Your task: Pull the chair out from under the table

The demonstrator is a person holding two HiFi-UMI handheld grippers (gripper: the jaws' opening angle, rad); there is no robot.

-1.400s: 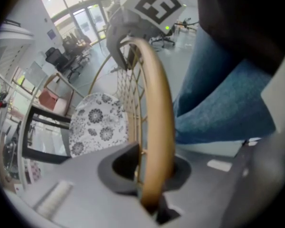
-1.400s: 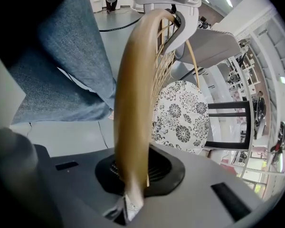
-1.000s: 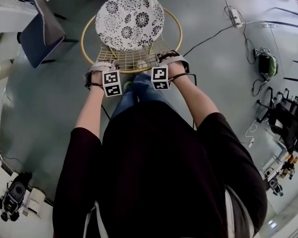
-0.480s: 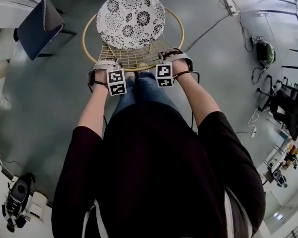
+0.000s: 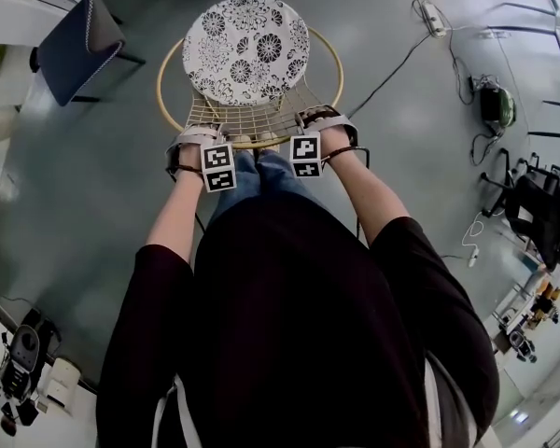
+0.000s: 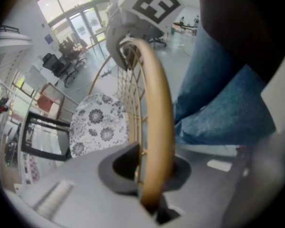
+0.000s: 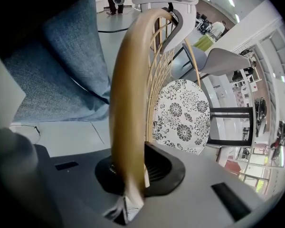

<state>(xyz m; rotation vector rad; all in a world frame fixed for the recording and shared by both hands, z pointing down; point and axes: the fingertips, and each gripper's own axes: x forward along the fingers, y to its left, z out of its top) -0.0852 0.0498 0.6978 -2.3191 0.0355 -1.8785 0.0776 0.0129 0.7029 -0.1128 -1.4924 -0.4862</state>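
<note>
**While both grippers clamp its hoop, the chair stands on open floor**

Where the person's jeans (image 5: 261, 171) meet the near edge of the chair (image 5: 247, 59), the two tools sit side by side on its tan hoop rim (image 5: 173, 59). The left gripper (image 5: 196, 133) bites the near-left arc of that rim. Its own view shows the jaws drawn together on the curved wood, which passes straight through them. The right gripper (image 5: 315, 117) has the near-right arc, its jaws likewise closed tight on the hoop. The marker cubes of both face up toward the head camera.

A wire lattice (image 5: 247, 112) fills the hoop between the two grips. Beyond it, farther from the person, lies the round black-and-white floral cushion (image 5: 247, 40). The chair rests on grey floor (image 5: 103, 185), directly in front of the person. A dark blue chair (image 5: 75, 31) stands at the far left, apart from it. A power strip (image 5: 429, 19) with trailing cables lies at the far right.
</note>
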